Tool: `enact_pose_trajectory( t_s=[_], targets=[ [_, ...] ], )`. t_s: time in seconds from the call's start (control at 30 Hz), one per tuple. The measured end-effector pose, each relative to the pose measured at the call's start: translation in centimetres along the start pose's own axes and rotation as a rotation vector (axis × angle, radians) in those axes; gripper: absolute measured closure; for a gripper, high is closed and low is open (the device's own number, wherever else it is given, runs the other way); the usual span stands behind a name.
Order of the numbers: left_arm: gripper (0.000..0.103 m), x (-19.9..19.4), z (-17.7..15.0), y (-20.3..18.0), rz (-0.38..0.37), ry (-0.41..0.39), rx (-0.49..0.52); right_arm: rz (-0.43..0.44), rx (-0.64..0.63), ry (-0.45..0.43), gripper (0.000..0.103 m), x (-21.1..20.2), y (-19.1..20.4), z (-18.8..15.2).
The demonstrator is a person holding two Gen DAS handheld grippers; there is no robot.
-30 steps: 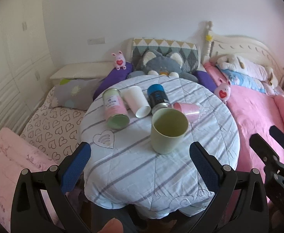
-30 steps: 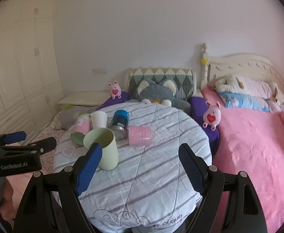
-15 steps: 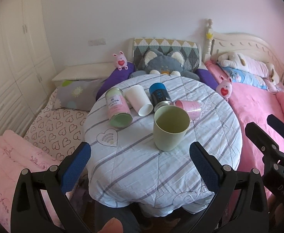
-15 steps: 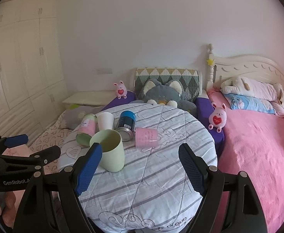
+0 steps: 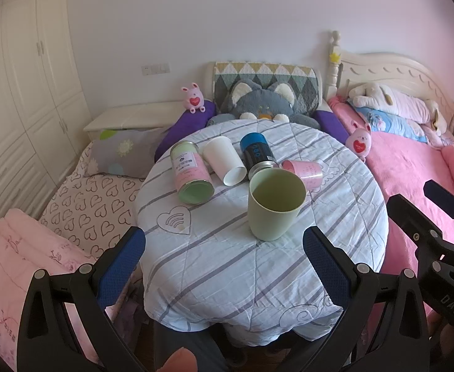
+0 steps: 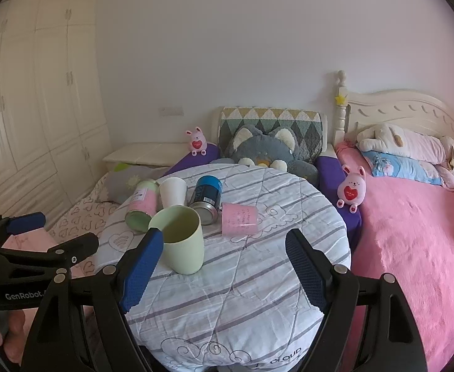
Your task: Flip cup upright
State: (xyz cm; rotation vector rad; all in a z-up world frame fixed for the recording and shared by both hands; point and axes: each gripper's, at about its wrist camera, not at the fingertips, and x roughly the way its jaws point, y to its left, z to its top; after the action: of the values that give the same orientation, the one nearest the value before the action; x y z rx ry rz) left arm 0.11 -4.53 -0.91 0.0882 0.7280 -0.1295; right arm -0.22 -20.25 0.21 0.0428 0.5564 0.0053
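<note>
A pale green cup [image 5: 275, 203] stands upright on the round table [image 5: 227, 263]; it also shows in the right wrist view [image 6: 180, 238]. Behind it lie a white paper cup [image 5: 225, 160], a pink cup [image 5: 303, 171], a pink-and-green canister [image 5: 189, 172] and a blue can [image 5: 256, 154], all on their sides. My left gripper [image 5: 224, 260] is open and empty, back from the table's near edge. My right gripper [image 6: 224, 266] is open and empty, over the table's near part, right of the green cup.
A pink bed [image 6: 413, 232] lies to the right, with plush toys and pillows. A grey cat cushion [image 5: 265, 102] sits behind the table. Heart-print bedding [image 5: 93, 204] and a white wardrobe [image 5: 19, 77] are on the left.
Both grippers have drawn back and up from the table, so the table and cups look farther away. The green cup stays upright and nothing on the table has moved.
</note>
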Motion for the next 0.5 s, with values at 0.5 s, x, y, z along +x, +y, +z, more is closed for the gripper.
enact_pose_trajectory(
  t_s=[0.5],
  targets=[
    [0.000, 0.01, -0.06, -0.01, -0.001, 0.000, 0.001, 0.013, -0.011, 0.001, 0.021, -0.17, 0.52, 0.20]
  ],
)
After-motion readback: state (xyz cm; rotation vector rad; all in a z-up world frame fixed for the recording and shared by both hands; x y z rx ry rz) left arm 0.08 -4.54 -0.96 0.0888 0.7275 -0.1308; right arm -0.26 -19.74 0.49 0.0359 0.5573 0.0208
